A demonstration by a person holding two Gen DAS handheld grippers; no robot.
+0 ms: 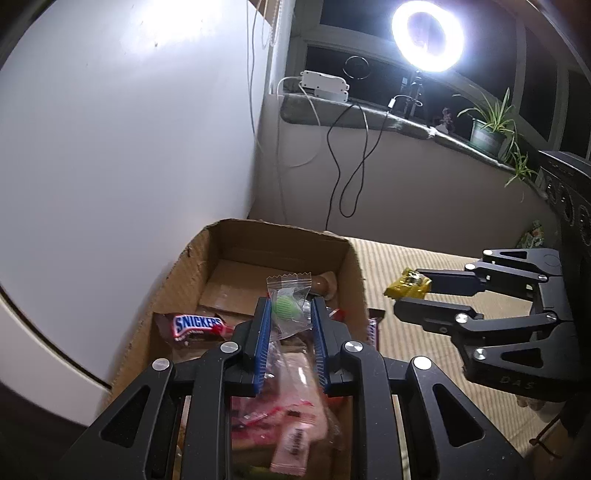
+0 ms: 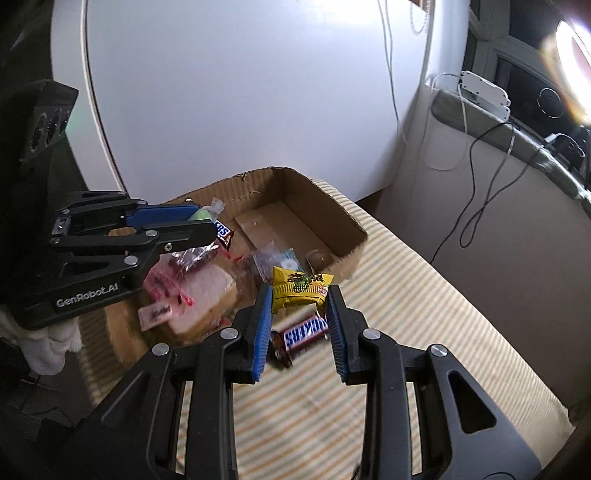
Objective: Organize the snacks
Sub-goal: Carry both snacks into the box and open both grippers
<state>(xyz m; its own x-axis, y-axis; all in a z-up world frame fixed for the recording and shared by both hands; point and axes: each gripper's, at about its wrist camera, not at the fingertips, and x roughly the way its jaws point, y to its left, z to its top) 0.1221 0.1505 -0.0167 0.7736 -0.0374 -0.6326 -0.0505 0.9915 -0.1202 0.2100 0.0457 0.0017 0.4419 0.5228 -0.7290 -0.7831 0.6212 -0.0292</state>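
My left gripper (image 1: 289,306) is shut on a clear packet with a green sweet (image 1: 286,301) and holds it above the open cardboard box (image 1: 177,273). In the box lie a Snickers bar (image 1: 194,326) and a bagged sandwich (image 2: 207,295). My right gripper (image 2: 299,295) is shut on a yellow snack packet (image 2: 300,290) and holds it above the striped cloth, just right of the box. It shows in the left wrist view (image 1: 408,284) too. A second Snickers bar (image 2: 301,336) lies on the cloth under the right gripper.
The box stands on a striped cloth (image 2: 406,332) against a white round panel (image 2: 240,92). Cables (image 1: 343,166) hang from the windowsill, where a ring light (image 1: 426,35) and a potted plant (image 1: 487,129) stand.
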